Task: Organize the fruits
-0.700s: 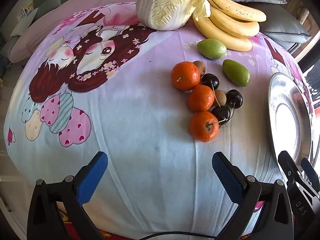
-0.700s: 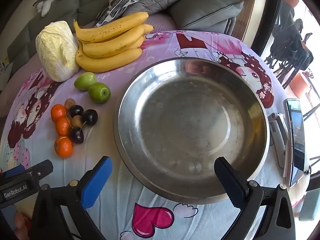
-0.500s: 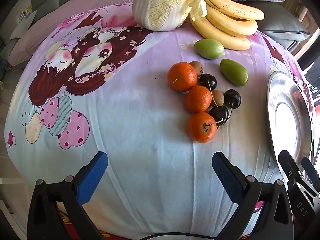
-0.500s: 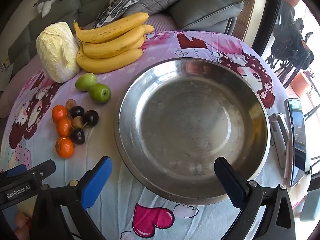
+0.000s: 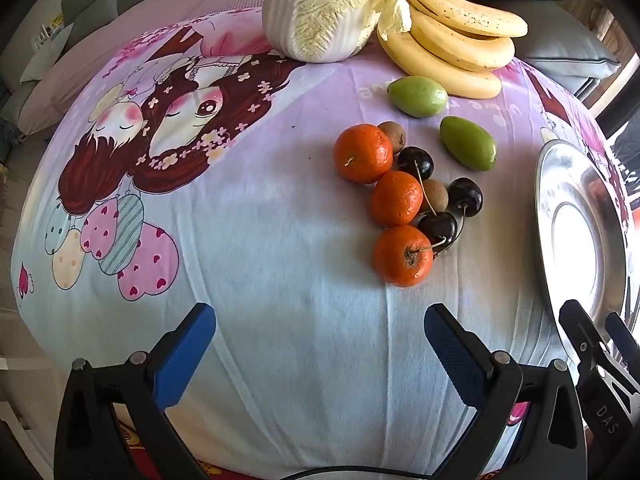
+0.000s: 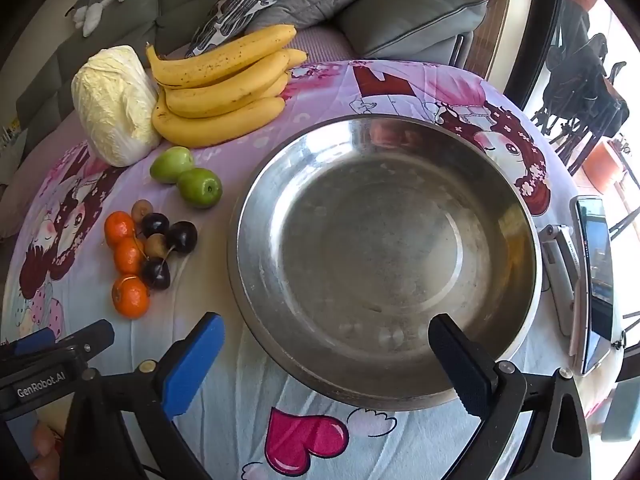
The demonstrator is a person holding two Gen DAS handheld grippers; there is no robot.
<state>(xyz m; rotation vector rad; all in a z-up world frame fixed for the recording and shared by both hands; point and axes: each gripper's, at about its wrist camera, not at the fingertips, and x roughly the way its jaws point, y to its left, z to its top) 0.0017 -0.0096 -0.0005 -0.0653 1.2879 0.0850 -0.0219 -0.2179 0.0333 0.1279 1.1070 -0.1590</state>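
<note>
Three small oranges, dark cherries and brown longans lie clustered on the cartoon-print cloth. Two green fruits sit behind them, then a bunch of bananas. A wide steel bowl, with nothing in it, stands right of the fruit. My left gripper hovers open over bare cloth, short of the nearest orange. My right gripper is open above the bowl's near rim, nothing between its fingers.
A napa cabbage rests left of the bananas. A phone and a silver clip-like object lie right of the bowl at the table's edge. Grey sofa cushions sit behind the round table.
The fruit has slid slightly down-left in the left wrist view and slightly right in the right wrist view; both grippers shifted a little. Both stay wide open.
</note>
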